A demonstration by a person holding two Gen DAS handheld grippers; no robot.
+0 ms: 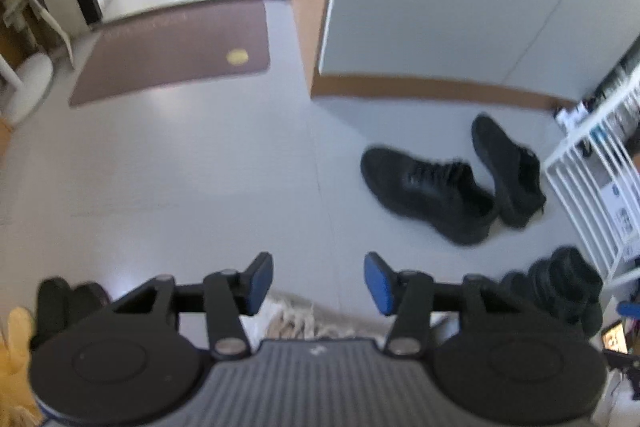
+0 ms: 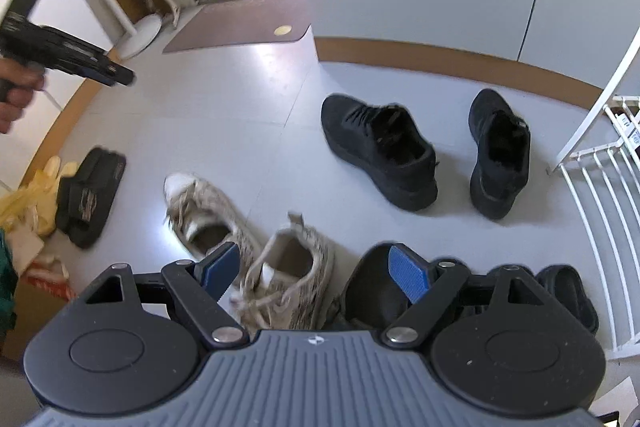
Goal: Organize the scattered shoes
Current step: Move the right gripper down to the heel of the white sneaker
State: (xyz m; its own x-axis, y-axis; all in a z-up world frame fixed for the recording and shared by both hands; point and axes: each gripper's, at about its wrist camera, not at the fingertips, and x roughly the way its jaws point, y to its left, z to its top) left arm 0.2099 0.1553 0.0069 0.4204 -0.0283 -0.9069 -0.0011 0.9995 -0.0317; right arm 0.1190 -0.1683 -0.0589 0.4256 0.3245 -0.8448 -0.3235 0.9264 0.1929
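Entryway floor, both wrist views. I am holding the left gripper (image 1: 318,283) above the pale floor (image 1: 180,167) with its jaws parted and nothing between the blue pads; the right gripper (image 2: 316,269) is standing wide apart, also empty, and hovering over the nearer shoes. The shoes are lying scattered: a pair of black sneakers (image 2: 380,151) is sitting near the cabinet's brown base (image 2: 440,61), the two well apart from each other and pointing in different directions; two beige knit sneakers (image 2: 296,267) are lying just in front of the right gripper, laces loose; a black slide sandal (image 2: 90,195) is resting at the left beside yellow gloves (image 2: 36,195), and further dark footwear (image 2: 568,291) is lying by the white rack (image 2: 600,187). I am judging the knit uppers to be soft and light, likely to fold under a pinch, so the firmer heel collar or the sole edge seems the better place to take hold; loose laces could snag. The black sneakers look stiffer, and their open collar rims are offering a clear grip.
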